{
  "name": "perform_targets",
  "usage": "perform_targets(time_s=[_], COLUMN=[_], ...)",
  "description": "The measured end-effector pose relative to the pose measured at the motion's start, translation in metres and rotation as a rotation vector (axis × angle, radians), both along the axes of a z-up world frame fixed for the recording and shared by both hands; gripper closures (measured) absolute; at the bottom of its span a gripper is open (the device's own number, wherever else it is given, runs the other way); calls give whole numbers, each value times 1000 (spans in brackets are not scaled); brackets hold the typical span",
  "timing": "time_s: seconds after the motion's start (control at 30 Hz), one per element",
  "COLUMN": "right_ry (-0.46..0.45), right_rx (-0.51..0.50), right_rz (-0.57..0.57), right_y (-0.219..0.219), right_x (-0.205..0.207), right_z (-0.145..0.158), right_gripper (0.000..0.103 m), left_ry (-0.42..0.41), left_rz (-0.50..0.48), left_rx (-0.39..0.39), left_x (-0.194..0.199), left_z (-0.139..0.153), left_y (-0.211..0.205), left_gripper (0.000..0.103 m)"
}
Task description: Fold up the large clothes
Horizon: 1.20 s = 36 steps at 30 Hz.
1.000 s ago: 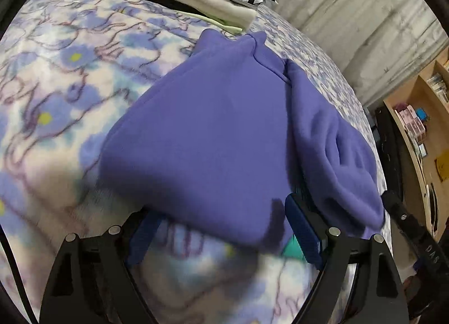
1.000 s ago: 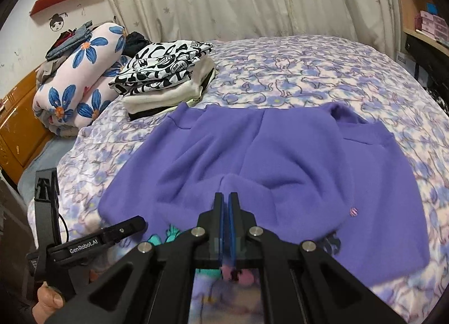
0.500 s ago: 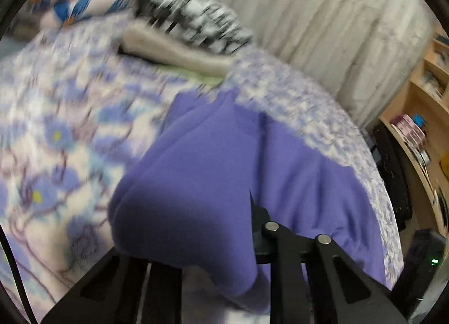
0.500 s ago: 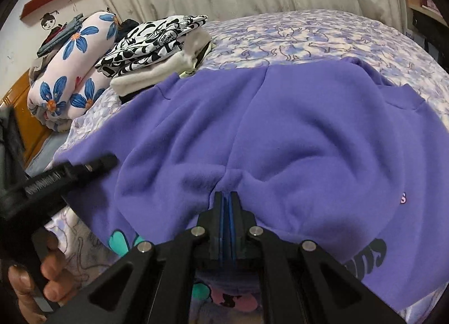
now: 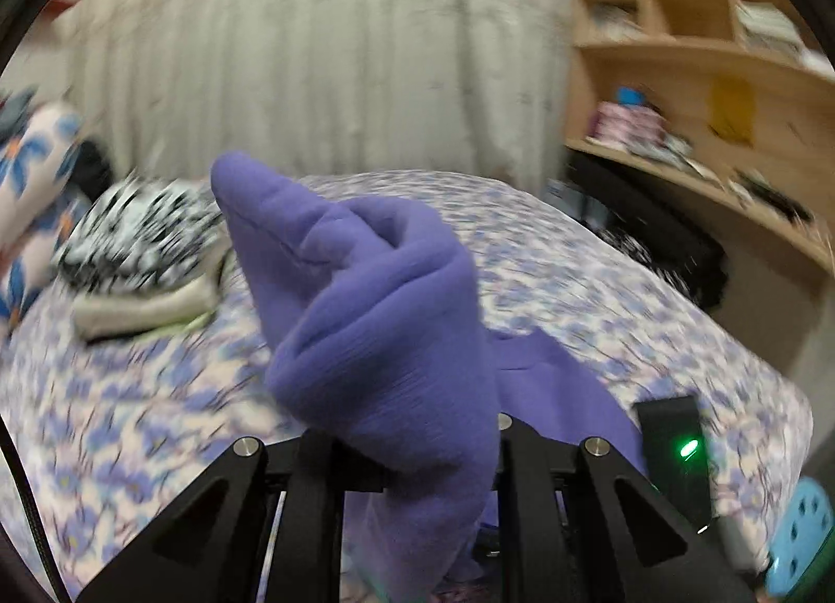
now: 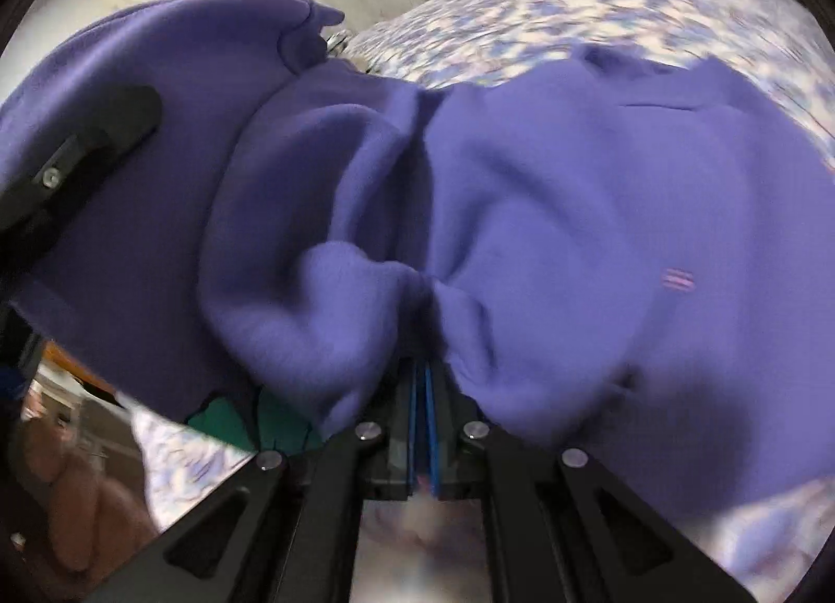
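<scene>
A purple sweatshirt (image 6: 600, 196) is held up off the bed by both grippers. My left gripper (image 5: 417, 451) is shut on a bunched edge of the sweatshirt (image 5: 376, 321), which rises in folds in front of the camera and hides the fingertips. My right gripper (image 6: 424, 383) is shut on the sweatshirt's lower edge, its blue pads pressed together with cloth puckered around them. The left gripper's black body (image 6: 78, 154) shows in the right wrist view at the far left, wrapped in the cloth.
The bed has a purple flowered sheet (image 5: 600, 290). A stack of folded clothes with a black-and-white top (image 5: 141, 248) lies at the back left by flowered pillows (image 5: 31, 185). Wooden shelves (image 5: 704, 81) and a curtain (image 5: 323, 55) stand behind. A blue stool (image 5: 803, 535) sits at the lower right.
My left gripper closed on the sweatshirt's edge and lifted it. Both grippers raised the sweatshirt off the bed and it now bunches between them.
</scene>
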State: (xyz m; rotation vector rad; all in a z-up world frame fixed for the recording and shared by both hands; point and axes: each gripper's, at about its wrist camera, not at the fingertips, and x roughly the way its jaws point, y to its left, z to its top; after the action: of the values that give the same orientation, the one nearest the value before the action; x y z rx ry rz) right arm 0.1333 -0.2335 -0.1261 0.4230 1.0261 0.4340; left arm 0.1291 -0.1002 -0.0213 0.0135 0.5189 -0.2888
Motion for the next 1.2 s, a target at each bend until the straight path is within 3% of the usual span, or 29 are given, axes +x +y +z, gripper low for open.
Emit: perform_targets(time_s=[0.2, 0.37, 0.47, 0.57, 0.63, 0.7, 0.8, 0.87, 0.93, 1.0, 1.2], right_ry=[-73, -42, -19, 6, 14, 5, -21, -39, -46, -50, -62], right_rx=[-155, -166, -172, -170, -162, -169, -169, -167, -168, -173, -190], right_rz=[-242, -387, -418, -418, -409, -395, -385, -383, -382, -377, -369], right_y=[-105, -164, -177, -181, -183, -178, -179, -180, -180, -179, -178], right_x=[-33, -44, -45, -44, -44, -44, -50, -51, -49, -50, -52], right_z=[24, 15, 5, -3, -6, -2, 5, 11, 15, 21, 36], right_gripper=[100, 100, 100, 100, 100, 100, 100, 100, 100, 100, 100], left_ry=[46, 142, 214, 225, 204, 221, 228, 232, 234, 230, 269], left_rz=[-153, -224, -250, -278, -280, -286, -302, -329, -354, -387, -459], left_rx=[63, 145, 203, 281, 300, 272, 258, 248, 229, 194, 127], left_x=[9, 21, 28, 29, 24, 26, 28, 28, 26, 20, 8], left_z=[-14, -59, -93, -120, -123, -120, -113, -104, -95, -89, -76], left_y=[-94, -156, -179, -190, -189, -186, -182, -182, -183, -181, -177], left_gripper=[90, 89, 89, 89, 89, 88, 80, 69, 48, 32, 26])
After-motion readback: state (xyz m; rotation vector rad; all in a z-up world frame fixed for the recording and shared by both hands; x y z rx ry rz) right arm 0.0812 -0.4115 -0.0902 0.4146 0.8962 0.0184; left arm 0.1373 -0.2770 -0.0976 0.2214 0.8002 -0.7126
